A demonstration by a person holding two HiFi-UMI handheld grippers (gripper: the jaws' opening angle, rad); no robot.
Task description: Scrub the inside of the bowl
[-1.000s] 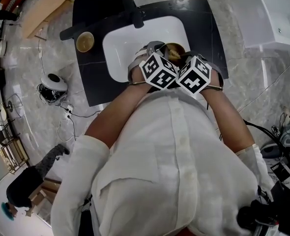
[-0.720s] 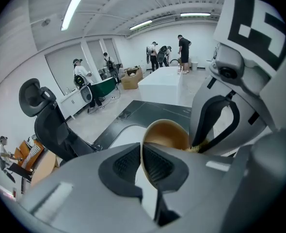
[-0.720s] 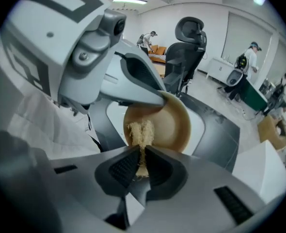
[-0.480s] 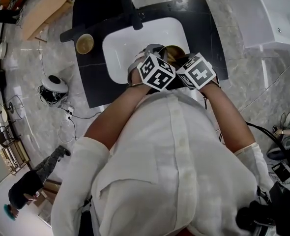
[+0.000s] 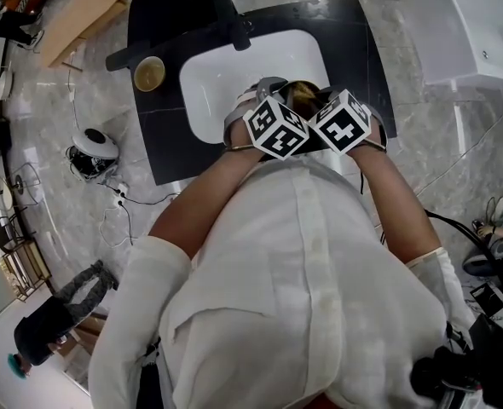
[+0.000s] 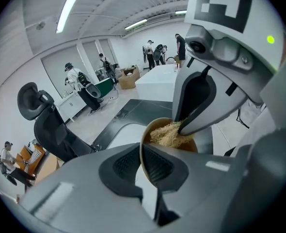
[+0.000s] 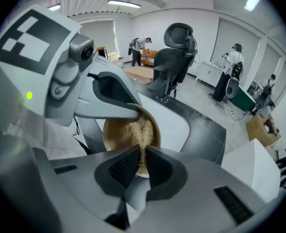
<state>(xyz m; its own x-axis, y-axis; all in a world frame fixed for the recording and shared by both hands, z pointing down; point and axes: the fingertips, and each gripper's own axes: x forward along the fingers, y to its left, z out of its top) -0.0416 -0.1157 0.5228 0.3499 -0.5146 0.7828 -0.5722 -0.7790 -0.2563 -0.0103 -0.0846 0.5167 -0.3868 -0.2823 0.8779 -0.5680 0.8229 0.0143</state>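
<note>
A big open lab or office hall: ceiling strip lights (image 6: 65,13), office chair (image 7: 178,50), people (image 7: 235,57) at workstations.

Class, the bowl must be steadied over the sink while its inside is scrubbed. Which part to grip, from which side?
Grip the bowl by its thin rim, one pad inside and one outside, from the near edge as the left gripper does. That leaves the mouth free for the fibre scrubber in the right gripper.

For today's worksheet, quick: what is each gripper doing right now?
Left gripper: shut on the bowl rim.
Right gripper: shut on the fibre scrubber inside the bowl.
</note>
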